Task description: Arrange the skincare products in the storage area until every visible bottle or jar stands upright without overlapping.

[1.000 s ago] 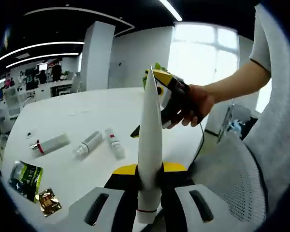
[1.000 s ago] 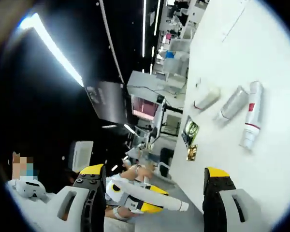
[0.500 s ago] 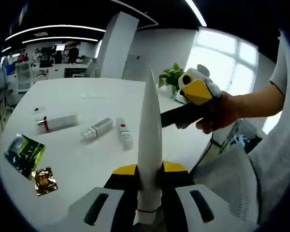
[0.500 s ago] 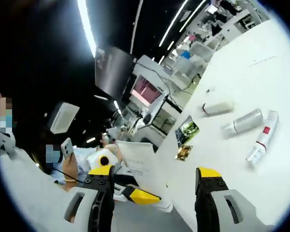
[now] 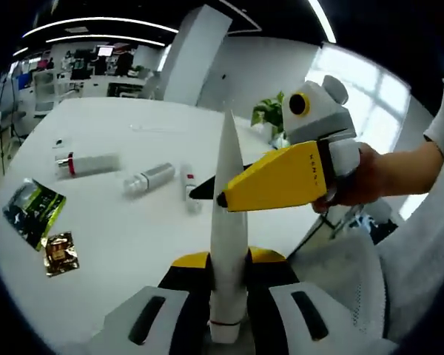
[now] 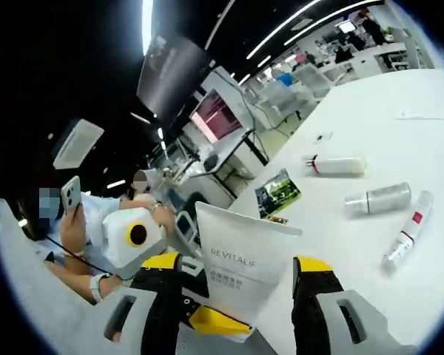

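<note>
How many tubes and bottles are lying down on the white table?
3. A white bottle with a red band lies farthest left, a silvery bottle in the middle, and a white tube with a red mark beside it, partly hidden behind the tube in the left claw.

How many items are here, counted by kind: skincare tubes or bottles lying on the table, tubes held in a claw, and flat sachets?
Lying on the table: 3, namely a white bottle, a silver bottle and a red-marked tube
Held in the left claw: 1 white tube
Flat sachets: 2, green and gold
Total: 6
</note>
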Demonstrator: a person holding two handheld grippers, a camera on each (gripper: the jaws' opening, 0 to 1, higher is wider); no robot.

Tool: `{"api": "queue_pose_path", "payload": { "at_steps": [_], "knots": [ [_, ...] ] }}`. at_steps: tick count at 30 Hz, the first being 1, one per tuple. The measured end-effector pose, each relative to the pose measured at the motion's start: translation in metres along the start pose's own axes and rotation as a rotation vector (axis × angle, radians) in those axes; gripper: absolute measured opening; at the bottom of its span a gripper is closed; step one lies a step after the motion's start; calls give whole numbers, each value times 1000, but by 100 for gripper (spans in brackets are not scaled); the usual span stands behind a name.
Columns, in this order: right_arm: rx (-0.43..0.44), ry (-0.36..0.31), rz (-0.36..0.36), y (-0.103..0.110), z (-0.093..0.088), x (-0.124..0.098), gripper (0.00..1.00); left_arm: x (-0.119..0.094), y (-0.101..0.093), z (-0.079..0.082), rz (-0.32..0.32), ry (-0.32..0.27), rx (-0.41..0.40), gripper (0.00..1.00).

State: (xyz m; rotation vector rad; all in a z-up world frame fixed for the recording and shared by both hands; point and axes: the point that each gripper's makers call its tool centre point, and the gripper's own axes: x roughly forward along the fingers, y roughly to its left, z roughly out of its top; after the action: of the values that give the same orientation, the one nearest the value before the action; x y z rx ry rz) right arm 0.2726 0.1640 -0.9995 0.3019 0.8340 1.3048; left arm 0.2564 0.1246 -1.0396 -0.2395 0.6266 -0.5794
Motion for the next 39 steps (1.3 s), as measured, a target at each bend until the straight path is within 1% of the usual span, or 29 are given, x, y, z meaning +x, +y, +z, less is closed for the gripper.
{"api": "queue_pose_path", "payload": {
  "at_steps": [1, 3, 4, 5, 7, 8, 11, 15, 19, 21, 23, 27, 31, 33, 36, 39],
  "knots": [
    [1, 5, -3, 0, -1, 1, 54, 0, -1, -1, -1, 5, -1, 17],
    [-9, 21, -34, -4, -4, 4, 54, 0, -2, 0, 1, 5, -13, 17],
    [-14, 29, -42, -5, -6, 5, 53, -1, -2, 0, 0, 4, -15, 17],
    [-16, 31, -45, -5, -7, 5, 49, -1, -1, 0, 1, 2, -21, 17],
    [-32, 45, -80, -11, -11, 4, 42, -1, 0, 1, 3, -2, -26, 17],
    [-33, 47, -85, -12, -11, 4, 42, -1, 0, 1, 4, -4, -25, 17],
    [1, 43, -91, -13, -13, 5, 41, -1, -1, 0, 9, 4, -28, 17],
    [4, 45, -114, -15, -14, 6, 42, 0, 1, -2, 24, 15, -23, 17],
    [14, 43, -134, -15, -17, 11, 43, -1, -1, -2, 38, 16, 0, 17],
    [25, 52, -156, -18, -21, 13, 44, 1, -1, -3, 50, 28, 10, 17],
    [55, 57, -162, -19, -23, 12, 42, 1, 0, -5, 59, 39, 16, 17],
    [59, 50, -172, -20, -24, 9, 38, 2, -1, -6, 54, 43, 17, 17],
    [52, 42, -160, -19, -25, 4, 36, 3, -3, -6, 62, 43, 46, 18],
    [42, 43, -161, -18, -26, 3, 35, 4, -4, -8, 55, 47, 56, 19],
    [35, 35, -161, -18, -26, 0, 35, 6, -4, -7, 57, 42, 115, 19],
    [30, 36, -162, -18, -28, -2, 34, 8, -5, -8, 50, 47, 146, 20]
  ]
}}
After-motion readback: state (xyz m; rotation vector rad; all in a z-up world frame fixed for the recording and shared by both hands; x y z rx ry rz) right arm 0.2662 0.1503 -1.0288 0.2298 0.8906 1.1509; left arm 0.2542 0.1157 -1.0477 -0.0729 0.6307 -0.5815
